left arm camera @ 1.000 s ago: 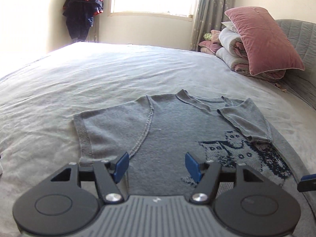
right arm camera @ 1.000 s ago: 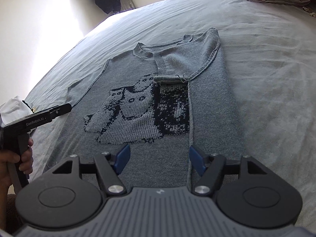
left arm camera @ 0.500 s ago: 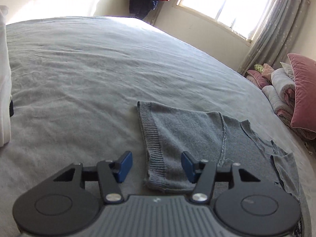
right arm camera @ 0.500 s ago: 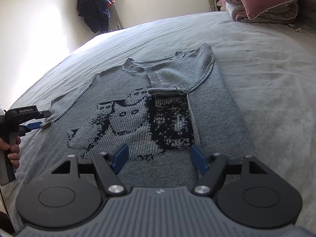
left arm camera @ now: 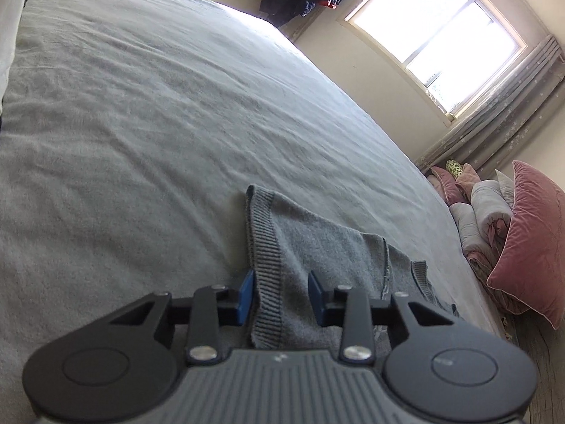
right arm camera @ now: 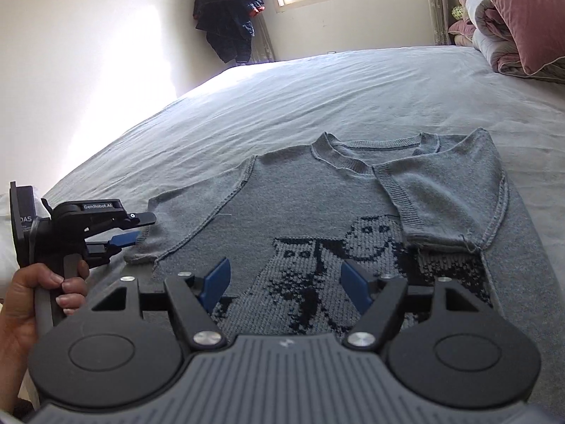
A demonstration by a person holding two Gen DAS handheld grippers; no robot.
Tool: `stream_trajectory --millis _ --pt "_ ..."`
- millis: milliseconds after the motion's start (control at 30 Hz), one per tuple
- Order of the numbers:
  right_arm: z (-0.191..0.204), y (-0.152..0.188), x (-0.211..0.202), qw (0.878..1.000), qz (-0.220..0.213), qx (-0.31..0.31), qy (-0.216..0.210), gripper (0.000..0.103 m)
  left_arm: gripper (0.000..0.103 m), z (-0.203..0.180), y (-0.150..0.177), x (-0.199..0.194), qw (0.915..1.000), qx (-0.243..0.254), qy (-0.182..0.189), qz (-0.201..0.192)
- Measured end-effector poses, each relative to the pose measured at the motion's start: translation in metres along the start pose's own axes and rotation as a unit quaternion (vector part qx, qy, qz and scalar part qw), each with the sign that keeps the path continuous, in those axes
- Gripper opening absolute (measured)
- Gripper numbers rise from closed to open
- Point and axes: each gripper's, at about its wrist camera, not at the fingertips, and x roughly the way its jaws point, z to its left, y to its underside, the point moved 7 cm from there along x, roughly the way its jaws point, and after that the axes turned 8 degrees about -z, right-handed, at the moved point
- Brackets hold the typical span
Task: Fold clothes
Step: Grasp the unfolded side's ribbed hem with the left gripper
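Note:
A grey knit sweater with a dark animal pattern lies flat on the bed, its right sleeve folded over the chest. Its left sleeve lies spread out, ribbed cuff toward me. My left gripper is open with the cuff between its blue fingers; it also shows in the right wrist view at the sleeve end. My right gripper is open and empty, hovering over the sweater's lower front.
The grey bed sheet spreads wide to the left and beyond the sweater. Pink pillows and rolled blankets are stacked at the headboard side. Dark clothes hang in the corner by the window. A white cloth lies at the far left edge.
My left gripper has moved to the left sleeve's end and closed in until the cuff lies between its fingers, jaws narrower. My right gripper has lowered its view angle over the sweater front.

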Motion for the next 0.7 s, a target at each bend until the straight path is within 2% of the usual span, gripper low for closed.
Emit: stream_trajectory --millis 133,200,267,433,567,700 --pt "0.028 -0.02 0.039 0.998 0.015 0.005 -0.056 0.073 0.032 -0.001 0.0 0.004 0.9999 0.011 0.002 0.003" --pt "0.04 -0.026 0.059 0.996 0.03 0.007 -0.082 0.073 0.021 0.0 0.0 0.006 0.9999 0.011 0.006 0.006" --pt "0.051 -0.03 0.08 0.993 0.048 0.016 -0.106 0.073 0.013 0.001 -0.001 0.009 0.9998 0.011 0.011 0.009" --pt "0.066 -0.033 0.115 0.986 0.077 0.046 -0.139 0.073 0.007 -0.001 -0.001 0.013 0.9993 0.014 0.031 0.013" --pt "0.072 -0.033 0.134 0.981 0.103 0.052 -0.155 0.073 0.007 -0.019 0.003 0.012 0.9967 0.041 0.07 0.009" --pt "0.068 -0.028 0.15 0.976 0.127 0.072 -0.16 0.073 0.008 -0.044 0.018 0.01 0.9874 0.088 0.127 0.034"
